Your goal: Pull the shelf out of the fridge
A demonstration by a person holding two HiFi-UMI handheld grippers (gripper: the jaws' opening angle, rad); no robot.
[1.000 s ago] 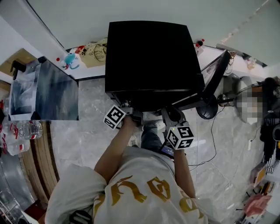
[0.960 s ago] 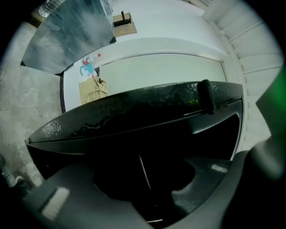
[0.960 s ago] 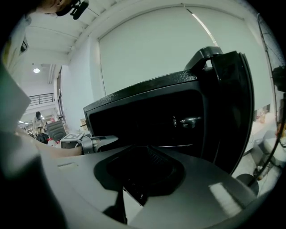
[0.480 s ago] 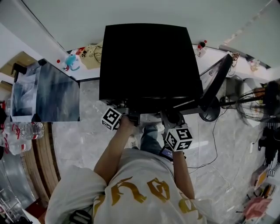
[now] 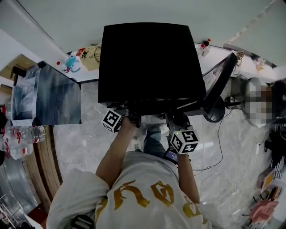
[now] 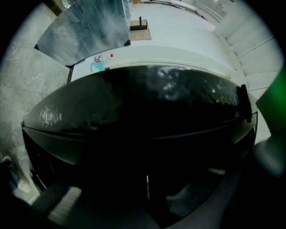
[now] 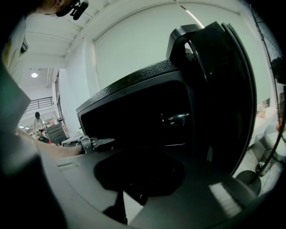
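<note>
- You stand on a pale grey marbled tile floor (image 5: pixel 85 134), facing a plain white wall (image 5: pixel 134 11).
- The boxy black fridge (image 5: pixel 149 58) sits ahead, its black door (image 5: pixel 219 82) swung open to your right.
- The thin fridge shelf (image 7: pixel 173 145) shows only as a pale edge inside the dark cavity.
- Your left gripper (image 5: pixel 127 117) is at the fridge mouth, its 2 jaws apart; darkness hides what lies between.
- Your right gripper (image 5: pixel 176 120) is beside it, jaws apart around a dark shape I cannot identify.
- A round black stand base (image 5: pixel 213 112) and a thin black cable (image 5: pixel 218 143) lie right of the door.
- Clear plastic water bottles (image 5: pixel 20 134) lie far left.
</note>
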